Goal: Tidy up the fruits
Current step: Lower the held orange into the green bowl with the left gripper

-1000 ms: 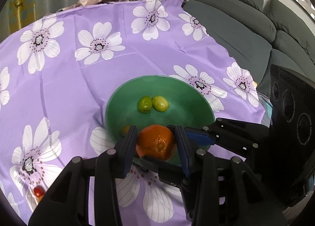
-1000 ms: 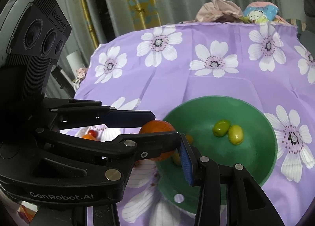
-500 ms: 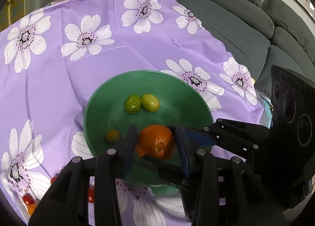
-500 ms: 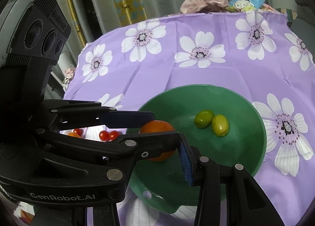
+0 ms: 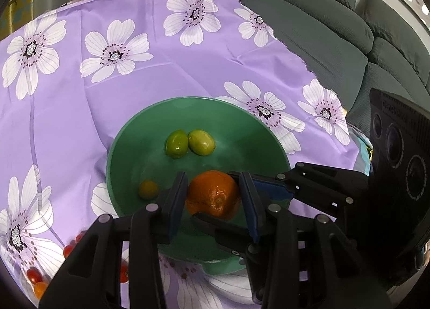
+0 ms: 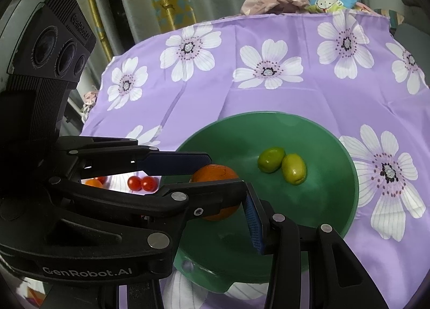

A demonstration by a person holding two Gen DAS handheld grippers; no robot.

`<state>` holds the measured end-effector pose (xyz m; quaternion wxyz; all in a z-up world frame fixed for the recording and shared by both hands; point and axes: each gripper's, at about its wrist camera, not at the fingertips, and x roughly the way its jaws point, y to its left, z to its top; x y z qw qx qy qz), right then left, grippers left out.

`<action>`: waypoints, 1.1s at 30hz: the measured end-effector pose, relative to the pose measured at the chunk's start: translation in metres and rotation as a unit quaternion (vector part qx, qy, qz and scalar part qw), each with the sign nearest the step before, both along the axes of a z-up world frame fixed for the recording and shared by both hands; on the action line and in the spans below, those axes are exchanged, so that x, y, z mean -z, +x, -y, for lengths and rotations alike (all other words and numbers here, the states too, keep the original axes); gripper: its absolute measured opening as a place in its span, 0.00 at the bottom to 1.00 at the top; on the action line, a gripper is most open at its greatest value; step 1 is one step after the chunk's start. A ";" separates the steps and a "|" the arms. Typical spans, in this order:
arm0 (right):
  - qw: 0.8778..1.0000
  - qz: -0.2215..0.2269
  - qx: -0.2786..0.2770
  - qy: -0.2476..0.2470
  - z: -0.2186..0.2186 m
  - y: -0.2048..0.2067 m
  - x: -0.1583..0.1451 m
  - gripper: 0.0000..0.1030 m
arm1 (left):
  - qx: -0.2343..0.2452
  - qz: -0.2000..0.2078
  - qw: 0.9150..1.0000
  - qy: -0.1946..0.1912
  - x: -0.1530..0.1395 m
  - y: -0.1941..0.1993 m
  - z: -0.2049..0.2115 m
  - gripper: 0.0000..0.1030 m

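"GenRobot.AI" on left tongs (image 6: pixel 215 171) body, again on its camera housing (image 6: pixel 51 48)

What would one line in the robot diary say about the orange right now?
left gripper: shut on orange | over green bowl | bowl holds two green fruits | right gripper: state unclear

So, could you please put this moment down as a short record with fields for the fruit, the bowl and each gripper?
held fruit: orange, clamped by the left gripper above the bowl's inside
bowl: green bowl on the purple floral cloth
in bowl: two green fruits touching; one small yellow fruit apart from them
outside bowl: cherry tomatoes on the cloth
right gripper: beside the left one; whether open or shut cannot be told
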<state>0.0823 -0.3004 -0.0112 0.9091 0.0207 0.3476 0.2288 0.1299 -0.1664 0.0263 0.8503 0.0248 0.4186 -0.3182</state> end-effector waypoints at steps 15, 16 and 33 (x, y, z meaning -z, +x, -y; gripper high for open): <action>1.000 -0.008 0.001 -0.009 0.002 0.001 0.004 0.43 | 0.005 -0.007 1.000 0.003 0.007 0.004 0.006 0.38; 1.000 -0.008 0.001 -0.009 0.003 0.001 0.004 0.43 | 0.005 -0.007 1.000 0.003 0.007 0.005 0.006 0.38; 1.000 -0.011 0.001 -0.013 0.004 0.002 0.005 0.43 | 0.006 -0.009 1.000 0.002 0.010 0.006 0.007 0.38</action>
